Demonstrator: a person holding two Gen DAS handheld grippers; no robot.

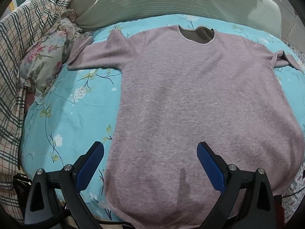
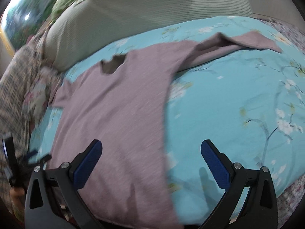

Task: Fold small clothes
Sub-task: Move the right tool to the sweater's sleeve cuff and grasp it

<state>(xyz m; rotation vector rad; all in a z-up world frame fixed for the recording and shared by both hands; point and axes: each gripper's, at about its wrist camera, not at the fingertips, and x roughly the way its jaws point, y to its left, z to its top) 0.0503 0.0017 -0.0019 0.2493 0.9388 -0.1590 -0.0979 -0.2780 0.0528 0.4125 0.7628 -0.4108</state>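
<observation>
A pinkish-mauve knit sweater (image 1: pixel 190 105) lies flat, front up, on a turquoise floral sheet (image 1: pixel 76 105), neck hole at the far side and hem nearest me. Its left sleeve (image 1: pixel 99 55) lies out to the left, and its right sleeve (image 2: pixel 238 42) stretches to the far right. My left gripper (image 1: pixel 150 150) is open and empty above the sweater's lower left part. My right gripper (image 2: pixel 151 148) is open and empty above the sweater's right edge (image 2: pixel 164 133). The right wrist view is blurred. The left gripper (image 2: pixel 28 158) shows dimly at that view's left edge.
A grey-green ribbed cushion (image 1: pixel 171 0) runs along the far side. A plaid blanket (image 1: pixel 22 47) and a floral pillow (image 1: pixel 47 61) lie piled at the left. Bare turquoise sheet (image 2: pixel 238 105) spreads to the sweater's right.
</observation>
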